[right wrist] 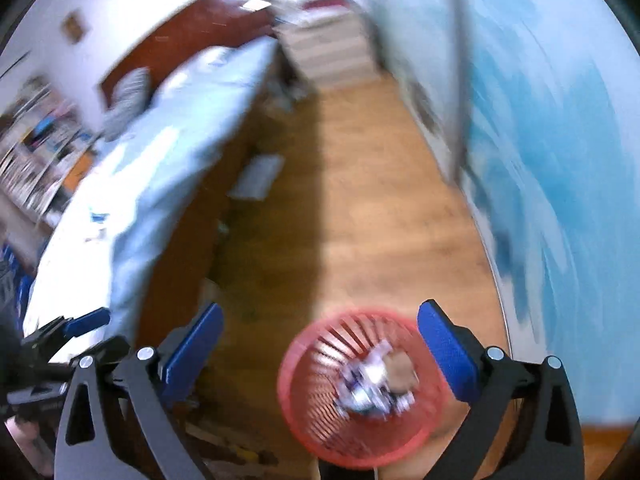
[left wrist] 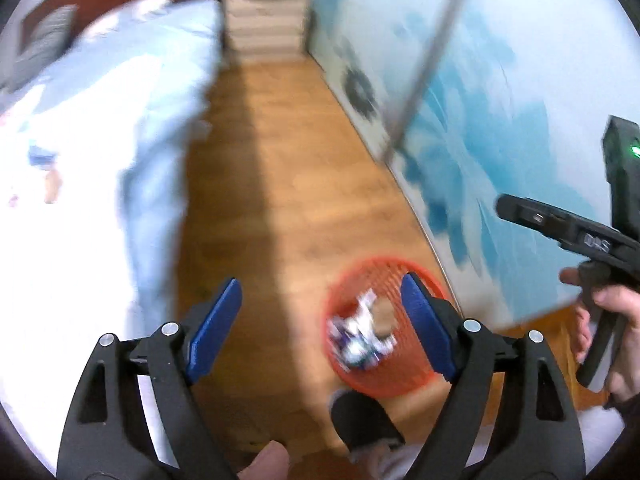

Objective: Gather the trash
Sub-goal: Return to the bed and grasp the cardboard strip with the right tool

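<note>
Both sets of jaws spread wide, nothing between them: left gripper (left wrist: 320, 328) and right gripper (right wrist: 320, 356) above the red basket (right wrist: 304, 408) on the wood floor. Inside that basket, crumpled wrappers (right wrist: 368, 388): probably light, soft, crushable, best pinched at a raised fold. Beyond the basket, to its left, bed (right wrist: 168, 140)

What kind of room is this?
Most likely a bedroom. There is a bed with light blue bedding and a dark wooden headboard, and a white chest of drawers at the far end. A red basket of trash stands on the wooden floor.
</note>
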The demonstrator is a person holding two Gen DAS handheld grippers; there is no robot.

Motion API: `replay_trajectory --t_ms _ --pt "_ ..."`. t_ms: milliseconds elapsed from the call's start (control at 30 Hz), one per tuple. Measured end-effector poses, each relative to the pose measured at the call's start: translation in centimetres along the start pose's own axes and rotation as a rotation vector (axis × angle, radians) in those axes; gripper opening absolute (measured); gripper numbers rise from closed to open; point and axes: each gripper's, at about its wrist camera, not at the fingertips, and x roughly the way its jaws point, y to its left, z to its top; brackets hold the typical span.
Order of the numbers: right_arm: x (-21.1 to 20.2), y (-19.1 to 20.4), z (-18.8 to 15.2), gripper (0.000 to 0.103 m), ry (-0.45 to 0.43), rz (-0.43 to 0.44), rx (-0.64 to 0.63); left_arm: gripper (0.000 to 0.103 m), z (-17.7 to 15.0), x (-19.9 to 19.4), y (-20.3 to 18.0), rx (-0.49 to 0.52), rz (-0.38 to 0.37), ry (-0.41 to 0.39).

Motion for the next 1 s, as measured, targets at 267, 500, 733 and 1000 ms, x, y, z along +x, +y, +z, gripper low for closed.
replay_trajectory --t_ms 267,500,733,1000 --pt "2.5 23.0 6.4 0.096 -0.062 0.167 -0.385 0.087 -1.2 -8.9 17.4 -0.296 0.183 -0.166" --pt "10.8 38.0 7.0 0.096 -0.014 0.220 -0.527 0.087 -5.1 -13.2 31.0 -0.565 0.285 -0.206" --pt "18.9 45.4 7.4 0.092 0.092 0.176 -0.599 0.087 -6.4 -12.7 36.6 -0.668 0.290 -0.179" --pt "27.3 47.5 6.8 0.087 0.230 0.116 -0.566 0.087 -6.7 -12.1 38.5 -0.689 0.254 -0.155"
